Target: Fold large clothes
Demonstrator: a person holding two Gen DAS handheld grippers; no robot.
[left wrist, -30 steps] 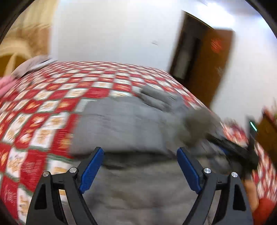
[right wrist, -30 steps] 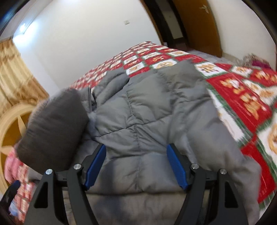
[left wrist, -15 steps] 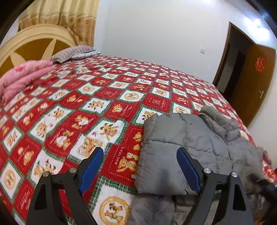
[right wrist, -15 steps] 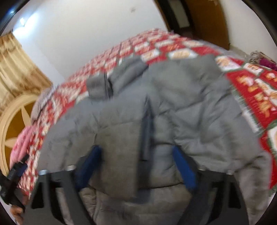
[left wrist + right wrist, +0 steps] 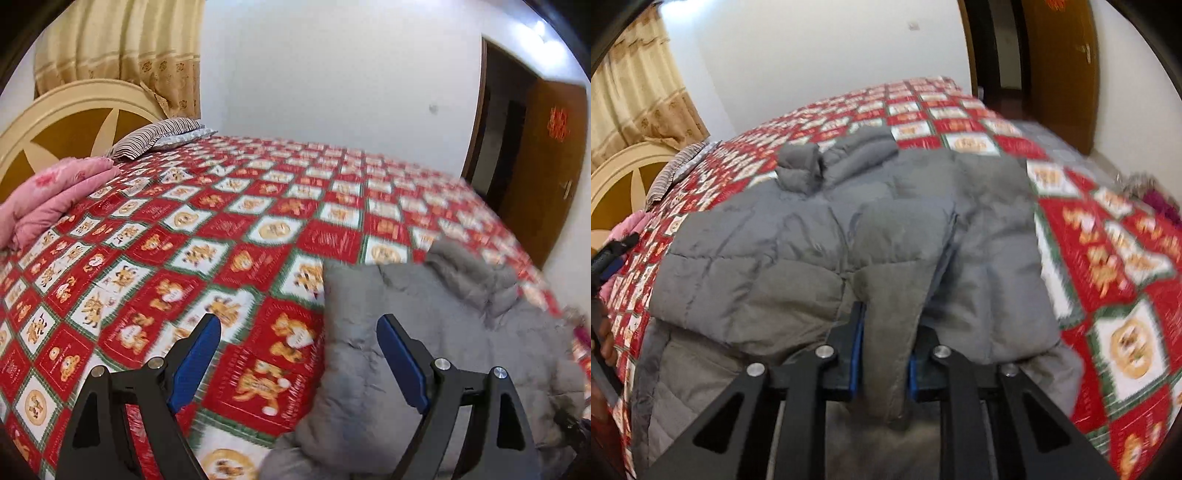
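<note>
A grey puffer jacket (image 5: 757,258) lies spread on the red patterned bedspread (image 5: 1108,236), collar (image 5: 831,158) toward the far side. One sleeve (image 5: 897,266) is folded across the jacket's front. Its cuff end sits between the pads of my right gripper (image 5: 890,325), whose jaws are closing and press on the fabric from both sides. In the left wrist view my left gripper (image 5: 297,325) is open above the bedspread (image 5: 221,221) with nothing between its fingers. The jacket's left edge (image 5: 424,332) reaches just behind its right finger.
A folded pink quilt (image 5: 48,199) and a striped pillow (image 5: 155,136) lie by the round headboard (image 5: 55,122) at the far left. A brown door (image 5: 543,158) stands open at the right. Wide bare bedspread stretches left of the jacket.
The right gripper's jaws have closed from wide apart onto the sleeve laid over the jacket. The left gripper has swung left, off the jacket and over the bedspread, staying open.
</note>
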